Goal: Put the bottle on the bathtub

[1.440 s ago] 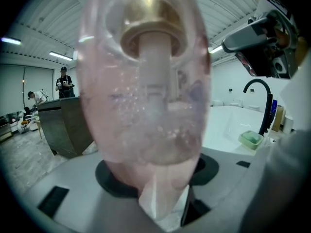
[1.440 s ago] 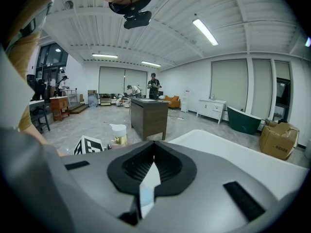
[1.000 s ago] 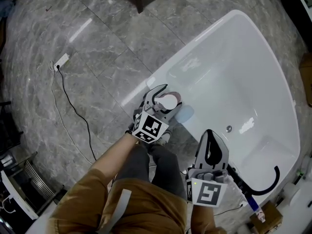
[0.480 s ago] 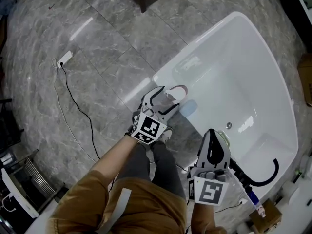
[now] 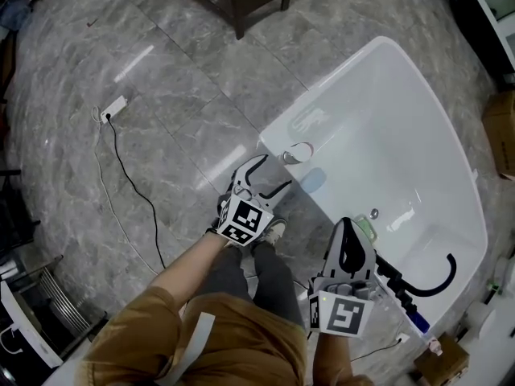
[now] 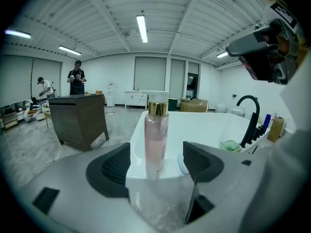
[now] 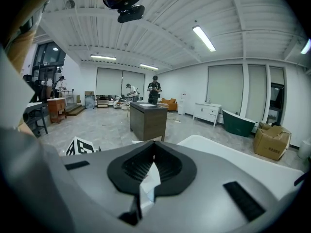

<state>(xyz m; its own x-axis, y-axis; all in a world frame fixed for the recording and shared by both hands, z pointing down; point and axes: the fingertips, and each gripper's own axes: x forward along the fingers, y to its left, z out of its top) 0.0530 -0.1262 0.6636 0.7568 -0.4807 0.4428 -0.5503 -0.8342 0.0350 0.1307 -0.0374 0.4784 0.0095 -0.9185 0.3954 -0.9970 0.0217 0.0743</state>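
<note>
Grey marble floor (image 5: pixel 185 71), dark wooden cabinet (image 6: pixel 77 120), white walls (image 6: pixel 121 69), ceiling strip lights (image 6: pixel 142 28)

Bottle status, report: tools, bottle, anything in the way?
Left tool open, clear of bottle. Right tool shut, empty. Bottle upright on bathtub rim. Nothing in the way.

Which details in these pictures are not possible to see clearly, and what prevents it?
- Base of the bottle: in the left gripper view, the left gripper's own body covers where it meets the bathtub rim; in the head view it is too small.
- Green dish: in the head view, partly behind the right gripper's shut jaws.
- Print on the bottle: too small in both views.
</note>
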